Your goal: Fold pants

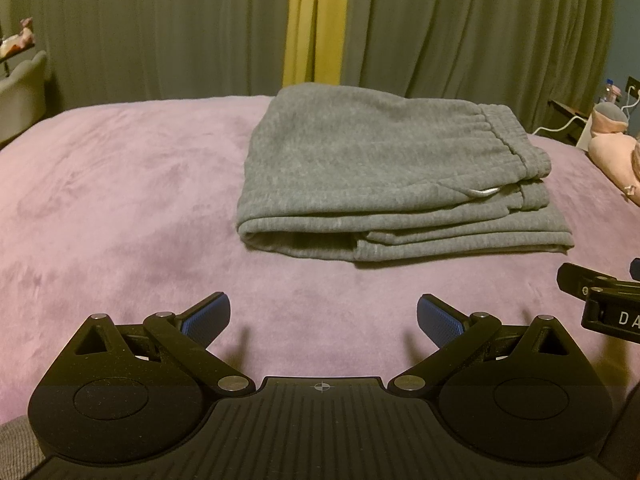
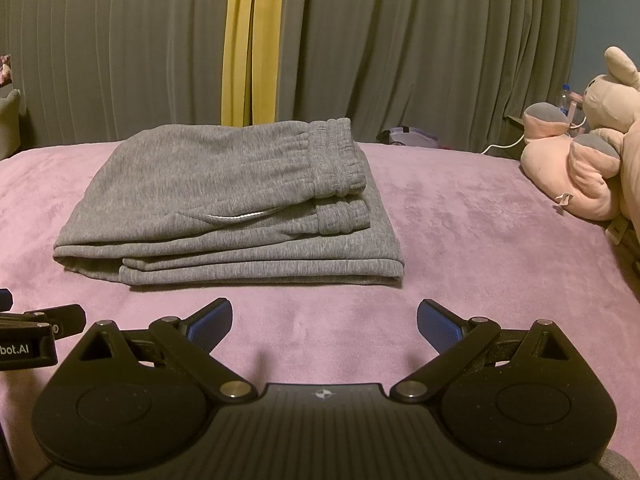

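Both my grippers sat spread wide and empty, left gripper (image 1: 323, 318) and right gripper (image 2: 325, 322) side by side over the purple blanket (image 1: 120, 200), nothing between them and the gray pants (image 2: 224, 208), which lay folded in a stack just ahead. Only the right wrist view caught the whole pink plush toy (image 2: 588, 160) off to the side. Partial lettering read "bot.AI" there, "DA" on the left view.
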